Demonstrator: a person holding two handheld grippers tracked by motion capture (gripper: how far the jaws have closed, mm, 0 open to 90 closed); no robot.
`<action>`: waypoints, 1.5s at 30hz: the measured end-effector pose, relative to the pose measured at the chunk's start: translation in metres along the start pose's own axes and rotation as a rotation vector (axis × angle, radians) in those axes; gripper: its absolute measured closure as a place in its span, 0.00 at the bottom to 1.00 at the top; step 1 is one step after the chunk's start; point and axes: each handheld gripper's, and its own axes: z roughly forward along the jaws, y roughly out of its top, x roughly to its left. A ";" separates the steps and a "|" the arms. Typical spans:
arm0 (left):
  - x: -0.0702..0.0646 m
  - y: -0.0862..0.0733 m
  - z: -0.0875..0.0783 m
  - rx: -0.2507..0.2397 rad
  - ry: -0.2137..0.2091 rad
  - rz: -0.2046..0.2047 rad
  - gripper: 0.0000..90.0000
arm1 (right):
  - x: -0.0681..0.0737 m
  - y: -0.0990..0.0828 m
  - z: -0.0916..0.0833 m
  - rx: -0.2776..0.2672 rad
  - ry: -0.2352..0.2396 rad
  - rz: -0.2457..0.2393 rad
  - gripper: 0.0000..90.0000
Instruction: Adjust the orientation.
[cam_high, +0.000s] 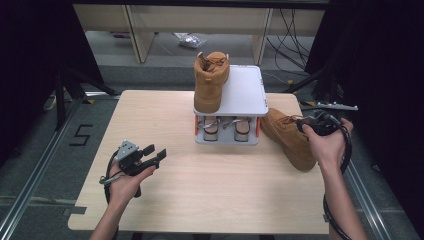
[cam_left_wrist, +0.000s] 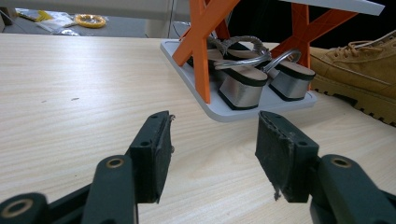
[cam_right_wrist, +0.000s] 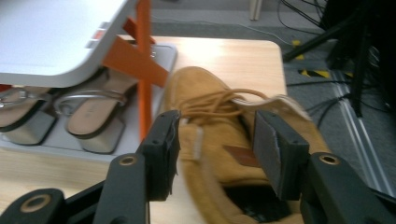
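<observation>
Step in hand, as judged: you are fetching the second tan boot (cam_high: 290, 138) to join its mate on the shoe rack (cam_high: 248, 92).

Right gripper (cam_right_wrist: 217, 140): jaws apart, straddling the boot's collar and laces in its own view. The pads look close to the leather on both sides, but no pinch shows, so count it as not yet gripped. The picture is slightly blurred.

Left gripper (cam_high: 153, 154): jaws apart, nothing between them, held over the desk near its front left corner, pointing toward the rack.

Location of the boot: lying on the desk close to the right edge, just beside the rack's right side, toe toward the front edge, opening toward the back right corner.

Appearance: tan suede-like upper, matching laces tied loosely, padded collar, a small brown label inside the tongue, thick lugged sole. The ankle shaft looks soft and will likely fold under pressure.

The other boot (cam_high: 210, 80) stands upright on the left half of the rack's white top shelf; the right half is bare. A pair of silver block-heel sandals (cam_left_wrist: 259, 77) sits on the lower shelf.

Next move: close on the collar, lift clear of the orange braces (cam_right_wrist: 140, 60), set it upright on the bare half.
</observation>
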 end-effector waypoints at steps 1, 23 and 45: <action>0.000 0.000 0.000 -0.002 0.001 -0.003 0.50 | -0.003 0.000 0.000 0.009 0.001 0.006 0.58; -0.002 -0.001 0.000 0.004 -0.005 0.000 0.50 | -0.044 -0.021 0.017 0.171 -0.146 0.140 0.75; -0.002 -0.003 0.002 -0.001 -0.017 -0.004 0.50 | -0.002 -0.017 0.000 0.349 -0.066 0.112 0.82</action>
